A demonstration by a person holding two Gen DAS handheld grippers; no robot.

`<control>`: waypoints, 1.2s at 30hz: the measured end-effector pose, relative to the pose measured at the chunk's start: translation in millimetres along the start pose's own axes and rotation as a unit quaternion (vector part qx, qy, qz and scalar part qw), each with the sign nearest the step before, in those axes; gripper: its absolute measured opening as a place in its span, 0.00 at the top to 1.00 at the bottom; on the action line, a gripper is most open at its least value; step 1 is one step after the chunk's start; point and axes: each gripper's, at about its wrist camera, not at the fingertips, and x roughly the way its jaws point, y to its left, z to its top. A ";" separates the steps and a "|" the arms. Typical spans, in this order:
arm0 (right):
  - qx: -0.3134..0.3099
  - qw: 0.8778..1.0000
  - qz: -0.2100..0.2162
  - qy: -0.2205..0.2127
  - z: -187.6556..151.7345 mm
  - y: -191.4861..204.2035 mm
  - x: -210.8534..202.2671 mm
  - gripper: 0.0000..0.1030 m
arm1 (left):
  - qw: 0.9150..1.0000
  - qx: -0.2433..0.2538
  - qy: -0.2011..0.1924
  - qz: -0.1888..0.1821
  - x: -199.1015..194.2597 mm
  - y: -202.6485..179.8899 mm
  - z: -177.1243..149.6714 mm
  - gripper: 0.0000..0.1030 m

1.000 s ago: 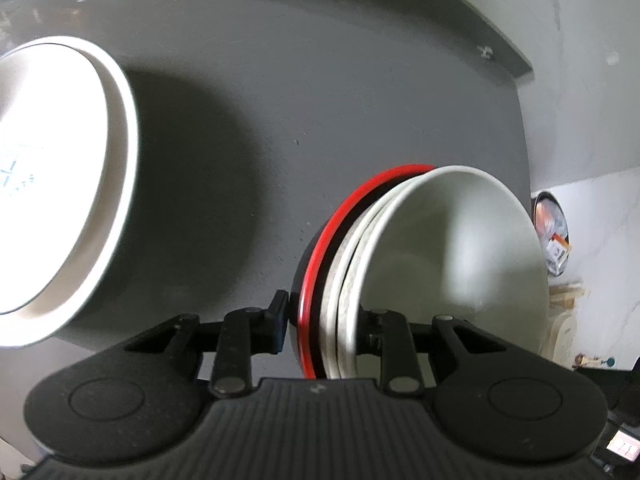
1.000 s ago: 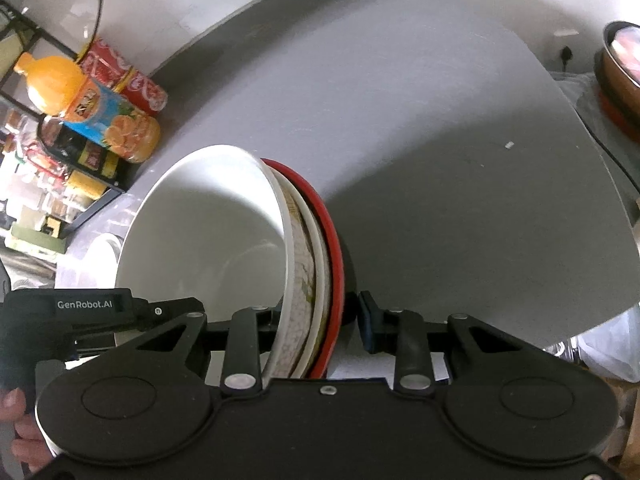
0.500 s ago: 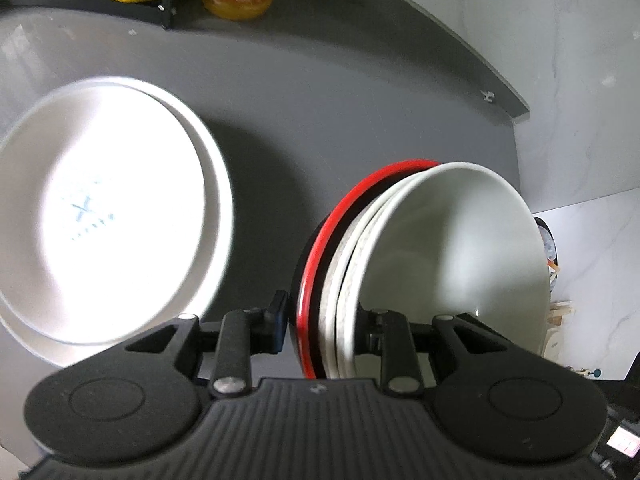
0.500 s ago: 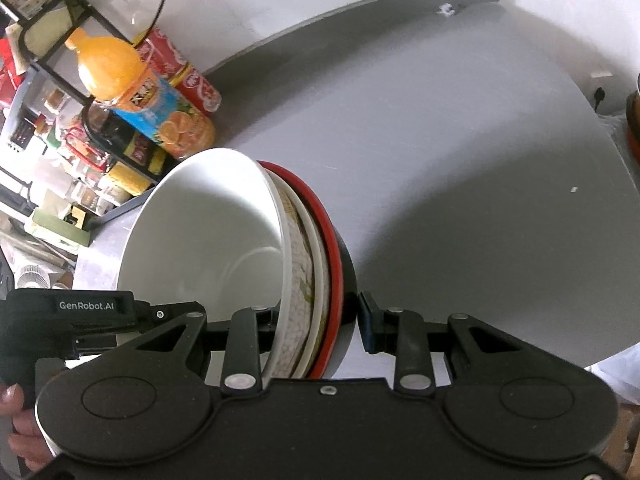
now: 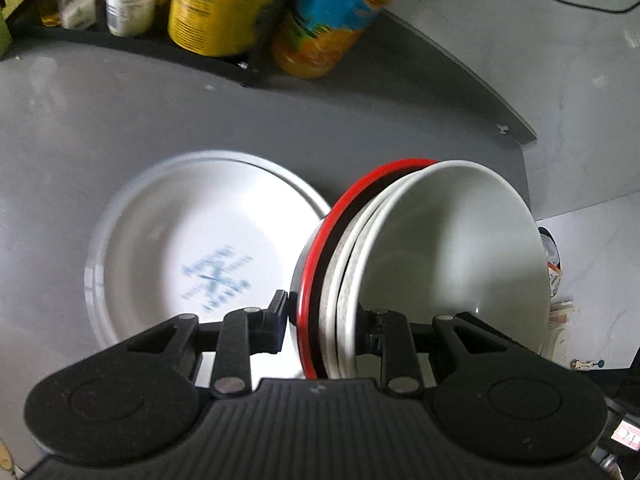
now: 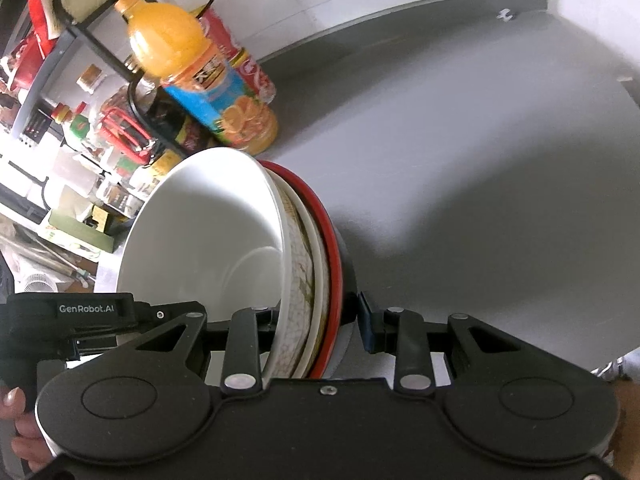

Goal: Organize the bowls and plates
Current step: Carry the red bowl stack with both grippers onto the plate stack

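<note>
A nested stack of bowls (image 5: 452, 260), white inside a red-rimmed one, hangs on edge above the grey counter (image 5: 120, 120). The left hand-held gripper (image 5: 322, 330) and right hand-held gripper (image 6: 318, 322) each clamp its rim. White plates (image 5: 192, 256) lie on the counter beside it.

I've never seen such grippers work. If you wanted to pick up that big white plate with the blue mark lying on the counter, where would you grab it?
Probably by the raised rim of the white plate, coming low from the side nearest the left gripper. It lies flat on the grey counter, so only its thin edge fits between two fingers.
</note>
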 end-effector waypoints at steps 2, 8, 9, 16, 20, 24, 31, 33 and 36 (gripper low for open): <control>0.002 1.000 0.001 0.002 -3.6 7.8 2.7 0.71 | 1.000 -0.001 -0.002 -0.004 -5.8 12.9 3.0 0.74; 0.007 1.000 -0.003 0.009 -16.0 30.3 15.4 0.71 | 1.000 -0.001 0.009 -0.004 -9.9 40.4 6.8 0.74; 0.009 1.000 -0.004 0.010 -17.5 32.2 16.2 0.71 | 1.000 -0.001 0.010 -0.005 -10.3 43.8 7.2 0.74; 0.021 1.000 -0.012 0.003 -25.2 49.6 24.0 0.71 | 1.000 0.007 0.020 -0.006 -13.4 64.0 11.7 0.75; 0.023 1.000 -0.015 0.007 -32.5 57.8 29.7 0.71 | 1.000 0.012 0.021 -0.004 -16.4 73.5 16.8 0.75; 0.034 0.999 -0.020 0.006 -36.4 61.9 35.1 0.71 | 0.999 0.016 0.028 -0.009 -14.8 83.9 21.9 0.74; 0.050 0.998 -0.032 0.003 -37.6 68.0 39.5 0.71 | 0.999 0.027 0.043 -0.014 -11.2 96.3 25.9 0.74; 0.055 0.998 -0.036 0.002 -38.5 69.9 40.9 0.71 | 0.998 0.029 0.046 -0.017 -9.8 100.0 28.1 0.74; 0.068 0.997 -0.044 0.003 -38.9 71.9 43.7 0.71 | 0.998 0.031 0.055 -0.020 -6.7 104.3 30.7 0.74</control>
